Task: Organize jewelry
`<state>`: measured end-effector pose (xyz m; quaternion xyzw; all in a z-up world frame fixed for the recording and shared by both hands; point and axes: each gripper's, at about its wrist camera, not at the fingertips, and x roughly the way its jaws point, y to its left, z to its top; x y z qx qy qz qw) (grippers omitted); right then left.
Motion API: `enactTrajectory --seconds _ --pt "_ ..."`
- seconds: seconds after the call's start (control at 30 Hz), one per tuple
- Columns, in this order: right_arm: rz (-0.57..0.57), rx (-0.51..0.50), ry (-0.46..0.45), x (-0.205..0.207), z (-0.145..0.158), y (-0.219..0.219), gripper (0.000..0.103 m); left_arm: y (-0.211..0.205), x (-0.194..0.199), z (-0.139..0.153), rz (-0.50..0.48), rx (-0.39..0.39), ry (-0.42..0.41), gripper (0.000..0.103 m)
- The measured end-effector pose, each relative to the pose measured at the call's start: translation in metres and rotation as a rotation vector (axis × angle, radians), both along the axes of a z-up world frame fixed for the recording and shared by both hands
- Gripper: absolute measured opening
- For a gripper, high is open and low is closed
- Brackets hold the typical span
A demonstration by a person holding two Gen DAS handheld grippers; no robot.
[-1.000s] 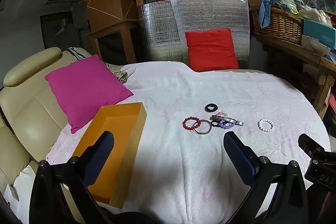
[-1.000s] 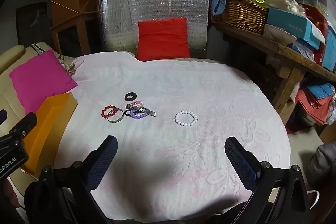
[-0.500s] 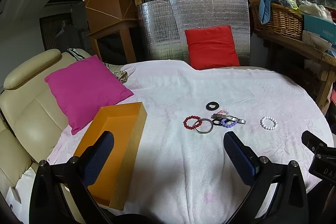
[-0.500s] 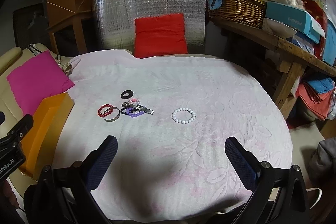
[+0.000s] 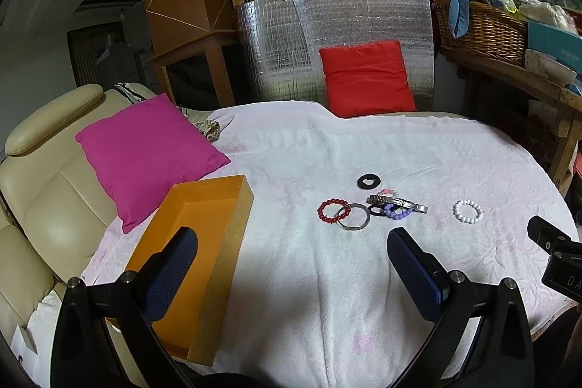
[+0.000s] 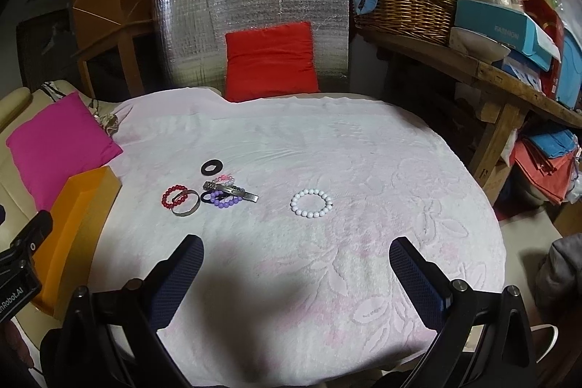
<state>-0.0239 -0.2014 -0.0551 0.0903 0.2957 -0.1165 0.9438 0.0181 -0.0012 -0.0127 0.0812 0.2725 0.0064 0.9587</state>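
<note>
Leftmost, orange box (image 5: 203,242) at table (image 5: 291,279) edge; mid-table, red bead bracelet (image 5: 333,210) overlapping stiff metal bangle (image 5: 353,216); rightward, white bead bracelet (image 6: 311,203) alone. Light, rollable, probably best pinched across the rim. Left claw (image 5: 291,275) and right claw (image 6: 295,282) both spread, empty.

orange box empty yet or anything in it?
Empty as far as visible: the open orange rectangular box shows bare floor; its near end is hidden behind the left gripper.
</note>
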Motion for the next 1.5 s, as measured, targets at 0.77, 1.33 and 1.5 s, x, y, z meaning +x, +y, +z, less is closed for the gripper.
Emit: enactTrajectory --seconds 0.77,1.33,1.5 --pt "-0.022 -0.034 0.076 0.058 -0.018 -0.021 0.103 -0.021 0.064 -0.048 -0.090 -0.064 0.105 0.103" --pt "-0.042 -0.032 0.082 0.093 -0.030 -0.054 0.103 -0.043 0.137 -0.074 -0.002 -0.036 0.133 0.103" --pt "-0.041 -0.029 0.084 0.101 -0.034 -0.057 0.103 -0.050 0.149 -0.080 0.004 -0.030 0.135 0.103"
